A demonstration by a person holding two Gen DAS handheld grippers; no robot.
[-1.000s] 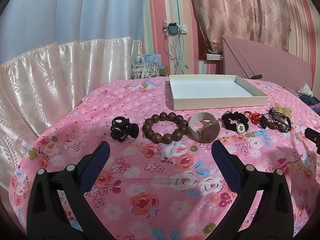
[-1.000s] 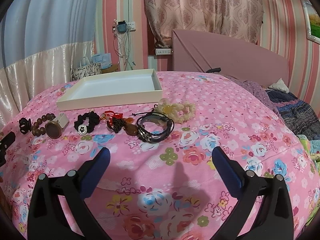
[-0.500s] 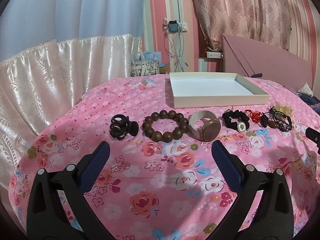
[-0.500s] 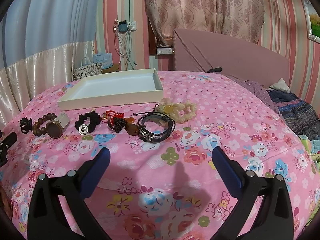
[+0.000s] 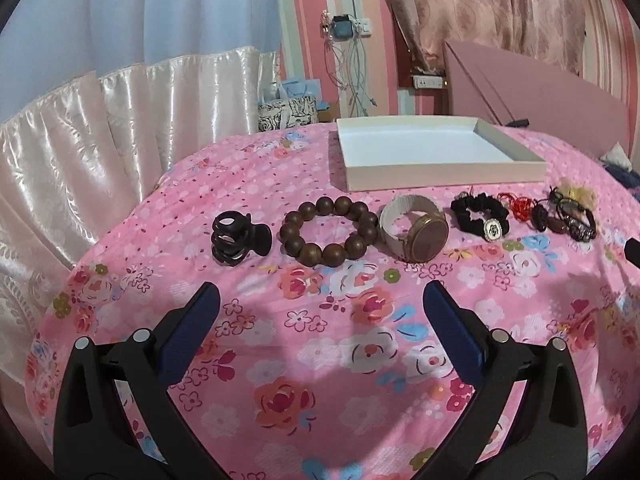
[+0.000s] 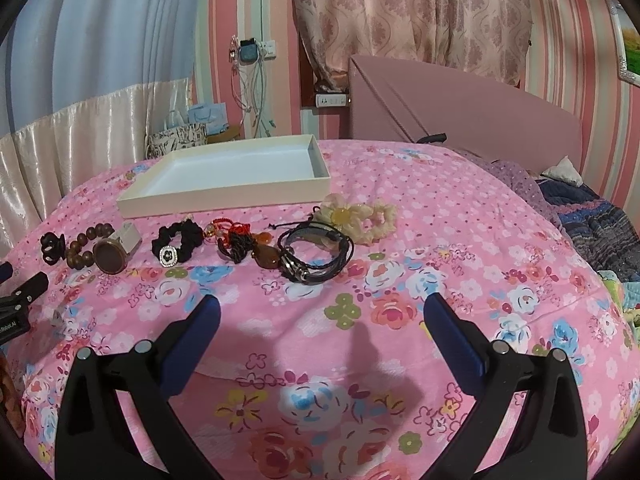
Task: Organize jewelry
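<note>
A row of jewelry lies on the pink floral bedspread in front of an empty white tray (image 5: 440, 178) (image 6: 224, 202). From the left: a black hair claw (image 5: 238, 236), a brown bead bracelet (image 5: 329, 230), a watch (image 5: 416, 227), a black scrunchie (image 5: 480, 216) (image 6: 178, 240), a red cord piece (image 6: 232, 236), a black leather bracelet (image 6: 316, 254) and a cream flower scrunchie (image 6: 360, 216). My left gripper (image 5: 321, 300) is open and empty, short of the beads. My right gripper (image 6: 321, 310) is open and empty, short of the leather bracelet.
The bed drops off at the left toward a satin curtain (image 5: 120, 128). A pink headboard (image 6: 460, 108) stands behind. Folded dark bedding (image 6: 592, 232) lies at the right. The left gripper's body (image 6: 20, 300) shows at the right wrist view's left edge.
Both grippers have moved slightly forward toward the row of jewelry. Both stay open and empty; nothing on the bed has moved.
</note>
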